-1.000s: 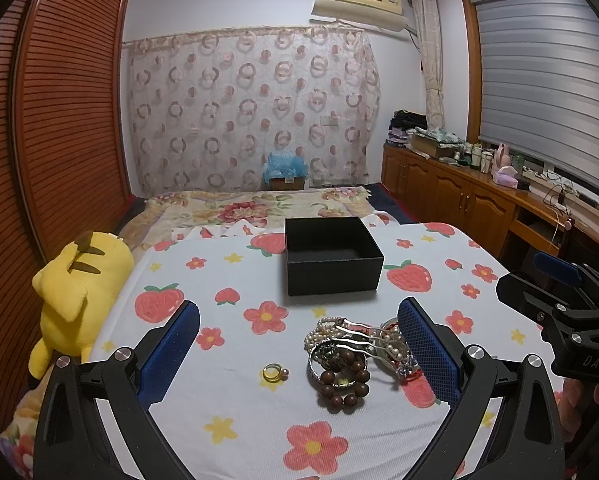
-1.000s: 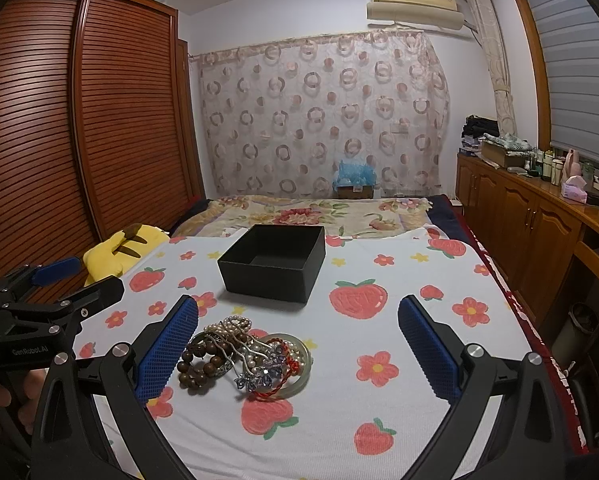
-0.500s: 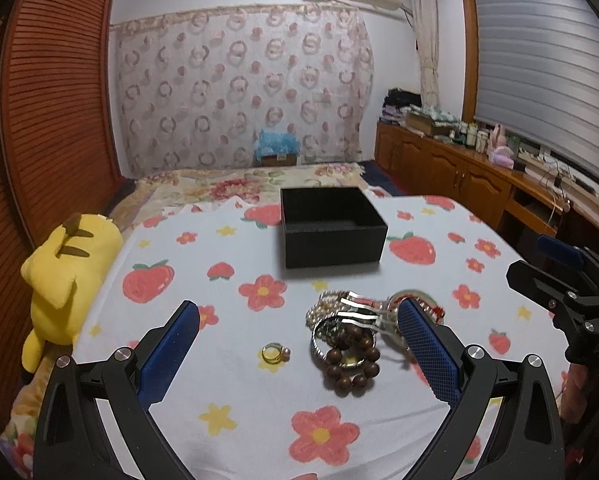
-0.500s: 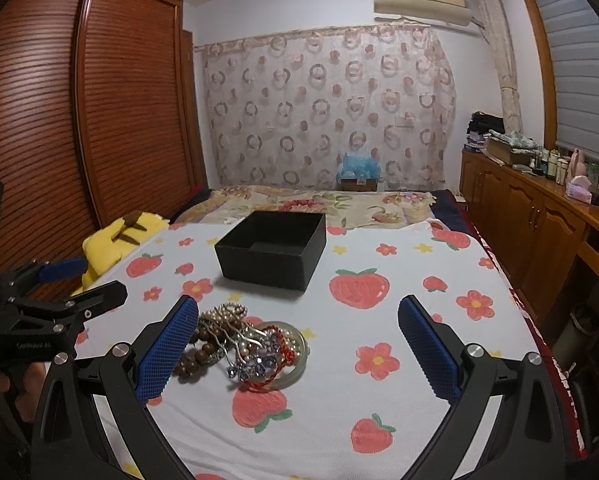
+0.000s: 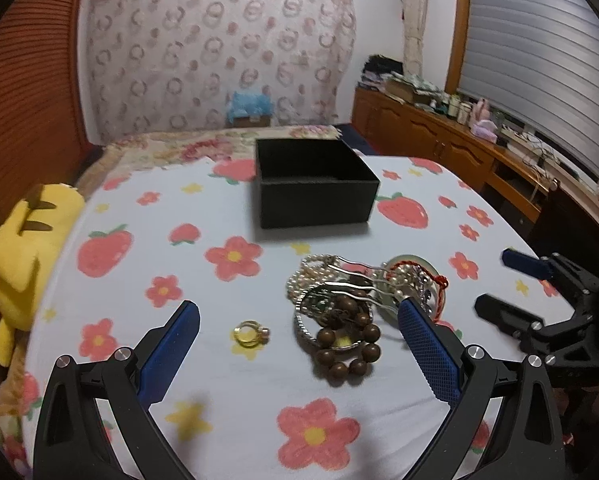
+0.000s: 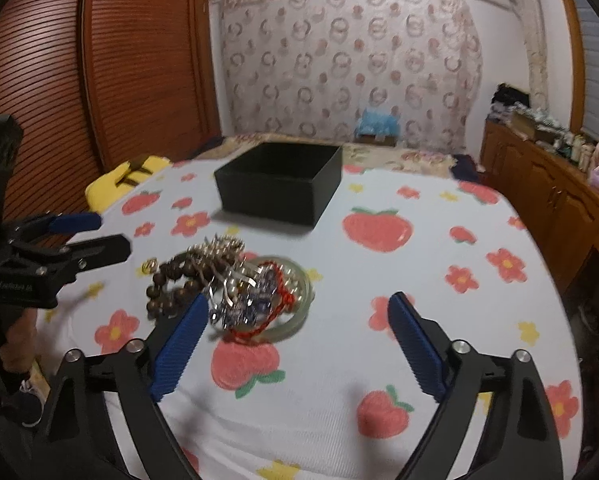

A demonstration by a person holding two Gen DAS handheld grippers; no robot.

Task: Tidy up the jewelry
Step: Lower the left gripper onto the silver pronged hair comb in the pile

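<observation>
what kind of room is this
Most likely a home bedroom: a bed with a strawberry-print sheet, a yellow plush toy at its edge, and a slatted wooden wardrobe along the wall.

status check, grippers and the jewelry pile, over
Left gripper open, empty. Right gripper empty, closing, above jewelry pile. Gold ring apart from the pile. Black box open, path unobstructed.

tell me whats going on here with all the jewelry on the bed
A person holds a two-finger gripper in each hand over a strawberry-print sheet. A tangled pile of jewelry lies there: brown wooden bead bracelet, pearl strands, silver hair fork, pale green bangle. A small gold ring sits apart. The open black square box behind looks empty. The left gripper is open; the right gripper is closing, gripping nothing yet.
</observation>
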